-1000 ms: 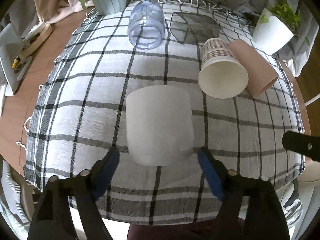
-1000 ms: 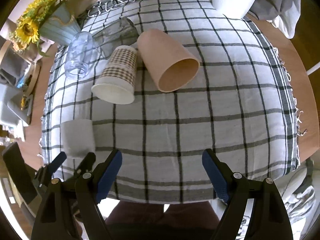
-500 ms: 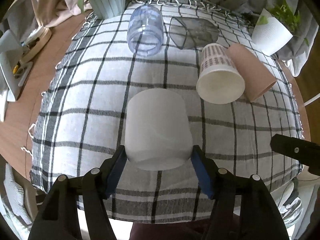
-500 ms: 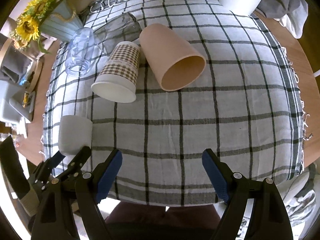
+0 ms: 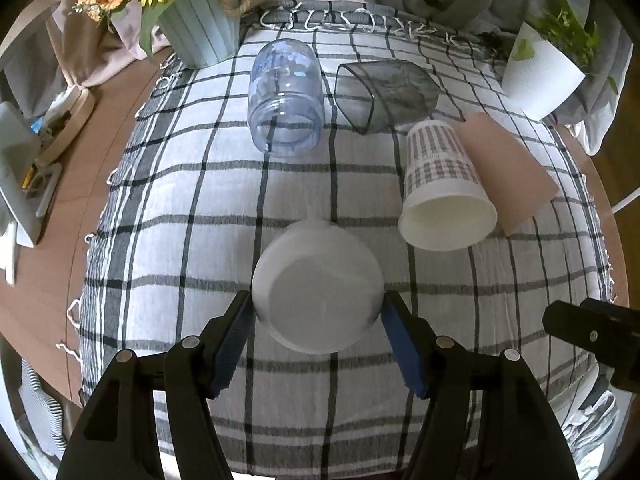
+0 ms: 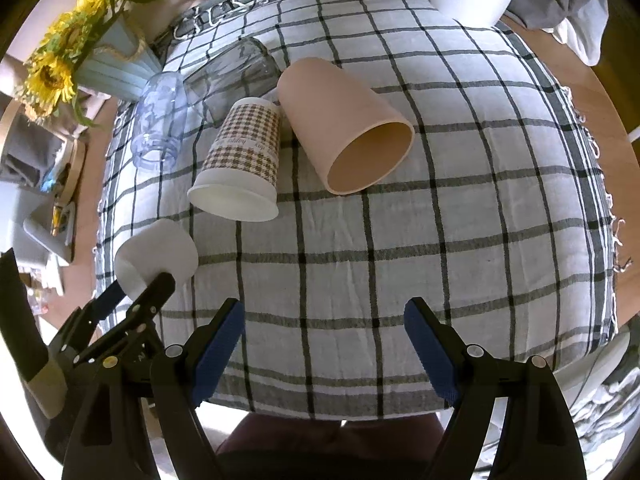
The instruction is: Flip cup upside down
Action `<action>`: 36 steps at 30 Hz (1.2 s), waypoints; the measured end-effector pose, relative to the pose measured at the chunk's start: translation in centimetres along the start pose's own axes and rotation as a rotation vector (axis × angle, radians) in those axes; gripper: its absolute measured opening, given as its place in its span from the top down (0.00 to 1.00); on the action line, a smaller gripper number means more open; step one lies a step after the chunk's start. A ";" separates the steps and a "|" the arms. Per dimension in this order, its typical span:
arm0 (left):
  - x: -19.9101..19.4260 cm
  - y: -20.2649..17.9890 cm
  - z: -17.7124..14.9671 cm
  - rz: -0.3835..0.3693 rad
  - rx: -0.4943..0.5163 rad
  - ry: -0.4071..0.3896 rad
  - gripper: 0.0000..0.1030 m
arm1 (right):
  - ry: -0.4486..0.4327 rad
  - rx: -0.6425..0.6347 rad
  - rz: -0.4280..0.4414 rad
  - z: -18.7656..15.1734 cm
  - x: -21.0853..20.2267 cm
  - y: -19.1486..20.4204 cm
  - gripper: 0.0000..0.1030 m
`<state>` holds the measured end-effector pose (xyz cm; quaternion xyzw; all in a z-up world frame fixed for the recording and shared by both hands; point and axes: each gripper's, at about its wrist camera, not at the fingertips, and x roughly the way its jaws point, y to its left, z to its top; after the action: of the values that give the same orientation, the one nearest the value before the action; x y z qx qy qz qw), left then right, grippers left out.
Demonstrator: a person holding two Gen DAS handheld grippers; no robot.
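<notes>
Small print on checked cup (image 6: 244, 148) unreadable

Cup: white cup (image 5: 318, 292), plain and matte, no handle or print visible.
Shape: short, wide, rounded wall, circular end.
Pose: tipped off upright, one round flat-looking end turned toward the left wrist camera; whether that end is the base or the mouth cannot be told.
Pose, right wrist view: the cup (image 6: 156, 254) leans, its body slanting up and away over the cloth.
Support: held at its two opposite sides; contact with the cloth beneath cannot be told.
Location: near edge of the checked cloth, left of centre, apart from the other cups lying farther back.
</notes>
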<state>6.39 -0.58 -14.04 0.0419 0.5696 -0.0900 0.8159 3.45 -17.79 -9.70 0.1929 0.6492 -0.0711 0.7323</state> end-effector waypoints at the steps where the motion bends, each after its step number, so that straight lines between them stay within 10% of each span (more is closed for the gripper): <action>1: 0.1 0.1 0.2 -0.002 -0.002 0.000 0.37 | -0.002 0.002 -0.001 0.0 -0.1 0.0 0.20; 14: 1.0 0.8 1.1 -0.011 -0.006 0.004 0.36 | -0.017 0.016 -0.026 0.1 -0.2 0.9 0.20; 24: -3.0 1.7 0.2 -0.003 -0.026 -0.046 0.11 | -0.040 0.036 -0.026 -0.5 -1.5 1.0 0.17; 36: -10.4 4.4 -0.5 0.152 -0.072 -0.224 0.00 | -0.229 -0.047 -0.003 -2.3 -6.6 4.5 0.11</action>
<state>3.32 4.88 -4.64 0.0457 0.4728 -0.0115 0.8799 1.98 -13.84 -2.55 0.1654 0.5629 -0.0788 0.8060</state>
